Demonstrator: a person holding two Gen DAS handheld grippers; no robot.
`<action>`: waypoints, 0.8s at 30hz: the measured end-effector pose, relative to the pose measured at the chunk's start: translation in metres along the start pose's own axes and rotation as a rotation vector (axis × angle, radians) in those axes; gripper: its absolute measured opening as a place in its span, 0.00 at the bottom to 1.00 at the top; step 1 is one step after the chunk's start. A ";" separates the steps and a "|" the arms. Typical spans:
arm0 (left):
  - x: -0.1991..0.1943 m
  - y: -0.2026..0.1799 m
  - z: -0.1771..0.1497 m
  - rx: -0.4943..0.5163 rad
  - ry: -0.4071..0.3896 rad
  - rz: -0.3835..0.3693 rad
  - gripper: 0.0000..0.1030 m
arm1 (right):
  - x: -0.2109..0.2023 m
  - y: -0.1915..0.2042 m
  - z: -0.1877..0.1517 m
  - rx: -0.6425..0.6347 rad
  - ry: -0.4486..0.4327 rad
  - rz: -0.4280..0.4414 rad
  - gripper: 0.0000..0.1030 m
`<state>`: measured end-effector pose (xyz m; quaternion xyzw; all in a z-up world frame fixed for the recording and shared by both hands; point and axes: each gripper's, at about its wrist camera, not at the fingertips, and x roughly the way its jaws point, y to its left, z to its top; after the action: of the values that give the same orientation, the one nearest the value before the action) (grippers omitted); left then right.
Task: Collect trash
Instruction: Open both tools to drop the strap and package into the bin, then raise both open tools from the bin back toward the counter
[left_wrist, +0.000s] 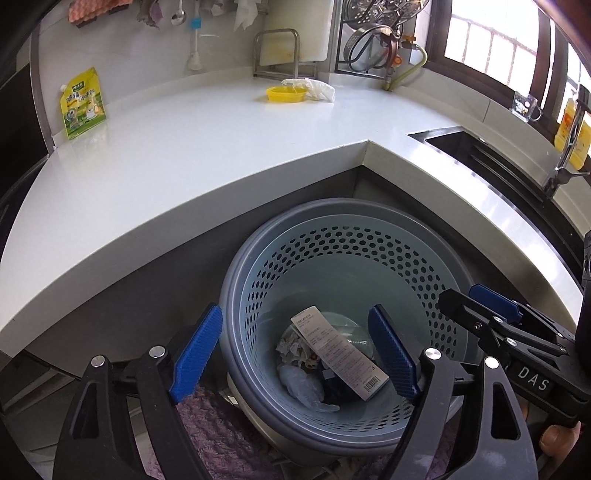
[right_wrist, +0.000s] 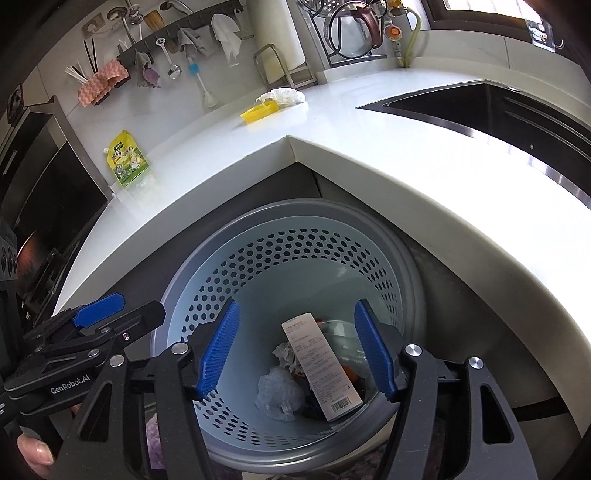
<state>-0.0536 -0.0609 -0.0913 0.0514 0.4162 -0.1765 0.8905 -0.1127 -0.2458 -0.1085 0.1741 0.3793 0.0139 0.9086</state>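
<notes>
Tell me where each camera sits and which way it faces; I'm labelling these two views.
Left wrist: on the left gripper, angled down into the perforated trash basket below the white countertop; own open jaws show, the right gripper beside them.
Right wrist: on the right gripper, facing down into the same basket; own open jaws show, the left gripper and a thumb.
Shared: basket, barcoded box, countertop, yellow dish, green pouch.

Box (left_wrist: 338, 352) print too small to read; dark trash under box hidden; sink (right_wrist: 498, 107) cut by edge.
</notes>
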 end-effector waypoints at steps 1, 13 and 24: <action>0.001 0.000 0.000 0.000 0.001 0.001 0.77 | 0.000 0.000 0.000 -0.002 0.001 -0.002 0.61; -0.002 0.005 0.002 -0.014 -0.024 0.030 0.91 | 0.000 0.003 0.000 -0.034 -0.021 -0.028 0.68; -0.020 0.015 0.015 -0.028 -0.118 0.063 0.94 | -0.010 0.013 0.017 -0.075 -0.059 -0.014 0.77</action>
<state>-0.0490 -0.0452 -0.0674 0.0417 0.3634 -0.1454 0.9193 -0.1066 -0.2401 -0.0863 0.1378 0.3527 0.0168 0.9254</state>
